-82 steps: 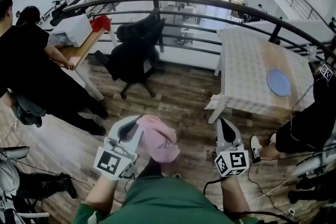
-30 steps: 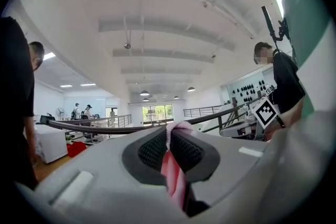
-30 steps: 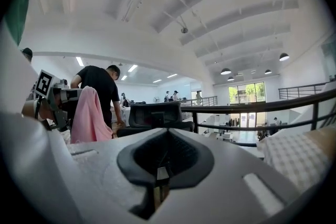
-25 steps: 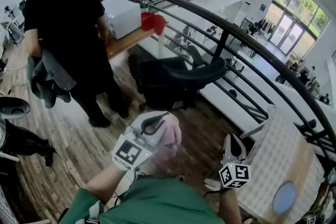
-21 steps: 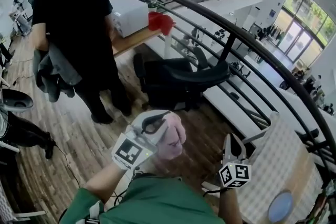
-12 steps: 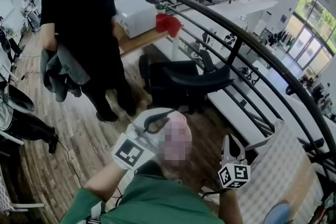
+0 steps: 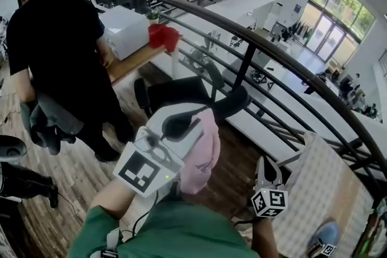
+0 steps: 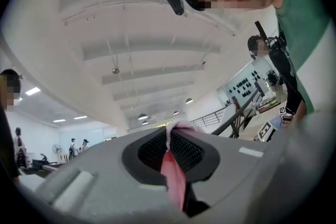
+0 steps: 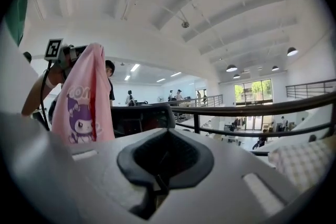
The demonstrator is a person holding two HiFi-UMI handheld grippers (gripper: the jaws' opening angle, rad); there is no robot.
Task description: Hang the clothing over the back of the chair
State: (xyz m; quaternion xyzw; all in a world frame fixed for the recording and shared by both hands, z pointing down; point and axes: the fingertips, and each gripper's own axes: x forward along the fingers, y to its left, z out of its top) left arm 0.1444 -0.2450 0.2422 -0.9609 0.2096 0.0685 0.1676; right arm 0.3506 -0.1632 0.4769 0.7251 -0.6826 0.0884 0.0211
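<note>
A pink garment with a purple cartoon print hangs from my left gripper, whose jaws are shut on its edge. In the left gripper view a fold of the pink garment shows pinched between the pads of the left gripper. It is held raised, just in front of the black office chair; the chair's backrest shows beside it. My right gripper stays low at the right, shut on nothing. The right gripper view shows the right gripper, the garment at left and the chair back.
A person in black stands at left holding a grey jacket. Behind the chair a wooden desk carries a white box and a red item. A curved black railing runs across. A table with checked cloth stands at right.
My left gripper has risen with the pink garment and come in front of the chair. The head view has swung, and the right gripper has barely shifted in it.
</note>
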